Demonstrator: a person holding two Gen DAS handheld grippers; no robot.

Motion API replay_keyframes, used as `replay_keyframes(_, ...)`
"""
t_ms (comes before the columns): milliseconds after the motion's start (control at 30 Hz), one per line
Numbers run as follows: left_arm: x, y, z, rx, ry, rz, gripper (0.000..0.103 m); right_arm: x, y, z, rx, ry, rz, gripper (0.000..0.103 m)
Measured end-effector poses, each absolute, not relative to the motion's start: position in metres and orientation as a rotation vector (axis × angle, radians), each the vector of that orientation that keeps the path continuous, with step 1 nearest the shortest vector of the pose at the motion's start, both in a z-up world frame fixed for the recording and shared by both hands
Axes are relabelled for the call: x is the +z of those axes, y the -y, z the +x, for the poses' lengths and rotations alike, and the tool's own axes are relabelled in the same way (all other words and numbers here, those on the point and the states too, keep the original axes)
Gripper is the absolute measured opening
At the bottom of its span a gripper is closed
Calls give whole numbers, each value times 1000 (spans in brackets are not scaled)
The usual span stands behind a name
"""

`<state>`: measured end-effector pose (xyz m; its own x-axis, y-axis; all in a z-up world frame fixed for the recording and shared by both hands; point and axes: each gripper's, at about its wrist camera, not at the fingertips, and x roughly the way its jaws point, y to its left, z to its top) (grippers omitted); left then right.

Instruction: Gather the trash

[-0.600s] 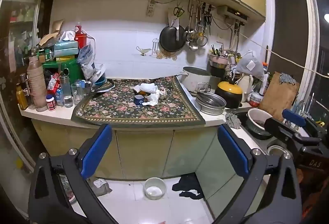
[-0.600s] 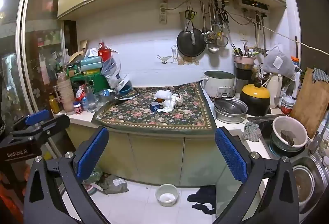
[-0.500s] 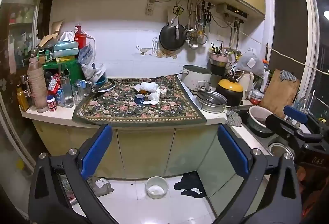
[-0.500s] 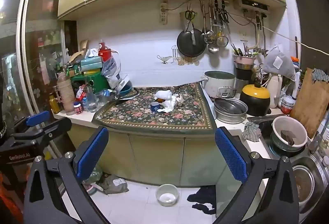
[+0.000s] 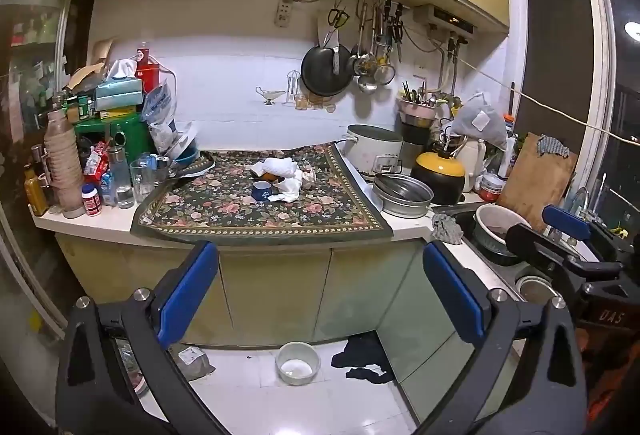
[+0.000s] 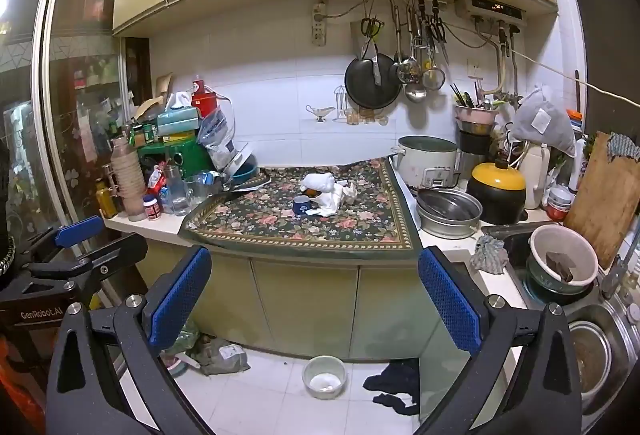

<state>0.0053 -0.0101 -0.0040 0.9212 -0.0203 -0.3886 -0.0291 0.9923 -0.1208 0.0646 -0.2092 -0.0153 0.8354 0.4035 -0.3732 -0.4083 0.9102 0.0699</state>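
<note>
Both hand-held grippers, left (image 5: 320,291) and right (image 6: 314,297), gape wide (empty) facing crumpled tissues (image 5: 286,175).

Floral cloth (image 5: 256,211) and clutter on white counter (image 5: 80,225)

Right tool (image 6: 314,293) in the foreground, blue-padded jaws spread wide with nothing between them, aimed at the counter (image 6: 136,221). A floral cloth (image 6: 304,223) covers the counter's middle; on it lie crumpled white tissues (image 6: 326,191) touching a small blue cup (image 6: 302,205). Left tool (image 6: 80,235) at the left edge, well apart. Metal basin (image 6: 448,213) and yellow-lidded pot (image 6: 496,187) stand right of the cloth. White bowl (image 6: 324,377) and dark rag (image 6: 394,387) lie on the floor.
</note>
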Motion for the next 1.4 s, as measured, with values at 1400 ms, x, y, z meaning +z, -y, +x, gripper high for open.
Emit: replay_keyframes(1400, -10, 5, 15, -3, -408, -137, 103, -17, 202, 71, 442, -412, -6, 103)
